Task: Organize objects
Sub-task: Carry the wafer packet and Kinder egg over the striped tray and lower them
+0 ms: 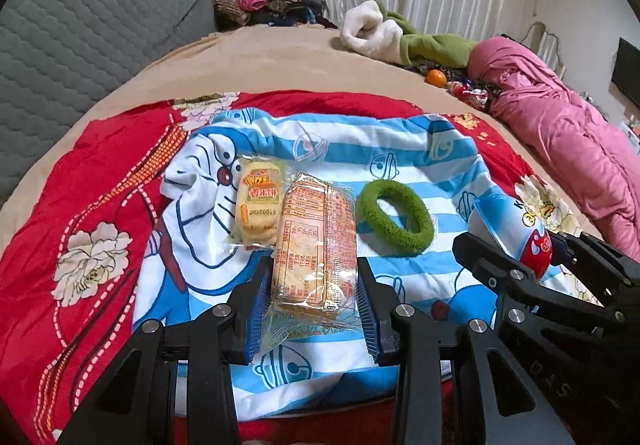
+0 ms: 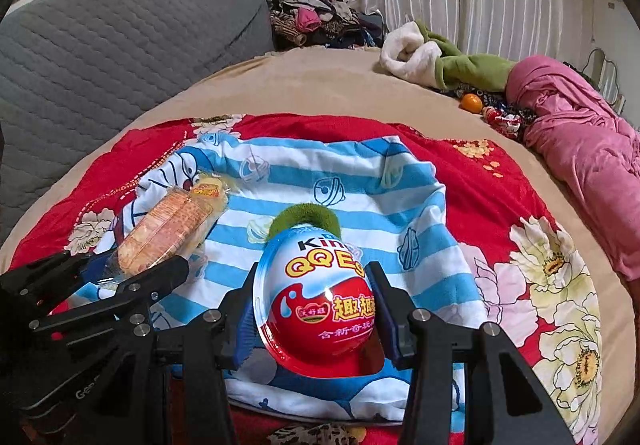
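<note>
My left gripper [image 1: 314,293] is shut on a long orange-printed cracker packet [image 1: 316,245], with the blue pads pressing its near end from both sides. A small yellow snack packet [image 1: 258,201] lies just to its left, and a green fuzzy hair band [image 1: 394,221] to its right. All of this sits over a blue-striped cartoon cloth [image 1: 400,153]. My right gripper [image 2: 316,297] is shut on a red, white and blue chocolate egg pack [image 2: 320,293], held upright. The egg hides most of the hair band [image 2: 304,219]. The left gripper [image 2: 132,269] with its cracker packet [image 2: 168,233] shows at the left.
The cloth lies on a red floral blanket [image 1: 92,181] spread over a beige bed [image 1: 280,61]. A grey quilted cushion [image 1: 88,25] stands at the back left and a pink duvet [image 1: 560,133] at the right. A green and white garment [image 1: 400,33] and an orange [image 1: 435,77] lie far back.
</note>
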A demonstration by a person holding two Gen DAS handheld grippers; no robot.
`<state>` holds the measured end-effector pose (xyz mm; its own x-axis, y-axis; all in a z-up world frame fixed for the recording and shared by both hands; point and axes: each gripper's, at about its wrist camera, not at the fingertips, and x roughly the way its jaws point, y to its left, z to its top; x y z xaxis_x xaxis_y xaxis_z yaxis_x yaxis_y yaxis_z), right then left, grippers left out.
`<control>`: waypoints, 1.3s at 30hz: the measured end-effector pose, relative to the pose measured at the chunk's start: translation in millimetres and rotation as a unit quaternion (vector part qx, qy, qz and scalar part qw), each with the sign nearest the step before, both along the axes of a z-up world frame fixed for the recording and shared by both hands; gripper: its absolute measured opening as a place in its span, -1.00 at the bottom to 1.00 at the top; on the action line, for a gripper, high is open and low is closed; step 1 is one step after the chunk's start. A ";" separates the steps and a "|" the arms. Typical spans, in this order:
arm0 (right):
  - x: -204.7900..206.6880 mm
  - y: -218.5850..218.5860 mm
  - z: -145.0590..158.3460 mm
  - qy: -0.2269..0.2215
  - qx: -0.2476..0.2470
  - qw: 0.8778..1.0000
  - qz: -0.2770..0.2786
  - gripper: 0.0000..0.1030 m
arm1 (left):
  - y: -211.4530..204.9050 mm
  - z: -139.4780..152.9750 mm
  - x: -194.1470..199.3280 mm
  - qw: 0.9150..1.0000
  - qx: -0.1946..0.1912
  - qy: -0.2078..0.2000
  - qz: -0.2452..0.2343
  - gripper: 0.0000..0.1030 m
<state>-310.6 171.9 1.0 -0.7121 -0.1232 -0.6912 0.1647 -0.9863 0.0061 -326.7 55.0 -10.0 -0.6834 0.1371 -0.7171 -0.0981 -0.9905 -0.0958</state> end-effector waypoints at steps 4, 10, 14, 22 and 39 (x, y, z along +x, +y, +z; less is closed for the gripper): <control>-3.0 -0.2 -4.6 -0.007 0.003 1.000 0.000 -0.04 | 0.7 -5.6 -1.5 1.000 0.000 -0.009 -0.002 -0.21; -5.9 0.4 -11.9 -0.017 0.005 1.000 -0.001 -0.04 | 3.9 -13.0 -4.8 1.000 0.001 -0.024 -0.004 -0.21; -7.4 1.0 -16.8 -0.025 0.006 1.000 -0.002 -0.04 | 5.9 -19.9 -5.8 0.999 0.003 -0.037 -0.006 -0.21; -10.5 0.0 -28.6 -0.046 0.011 0.999 0.001 -0.04 | 7.0 -33.4 -9.9 0.998 0.000 -0.064 -0.004 -0.21; -18.2 3.6 -52.8 -0.090 0.014 0.996 -0.003 -0.04 | 5.8 -46.7 -15.5 0.996 0.009 -0.089 -0.006 -0.21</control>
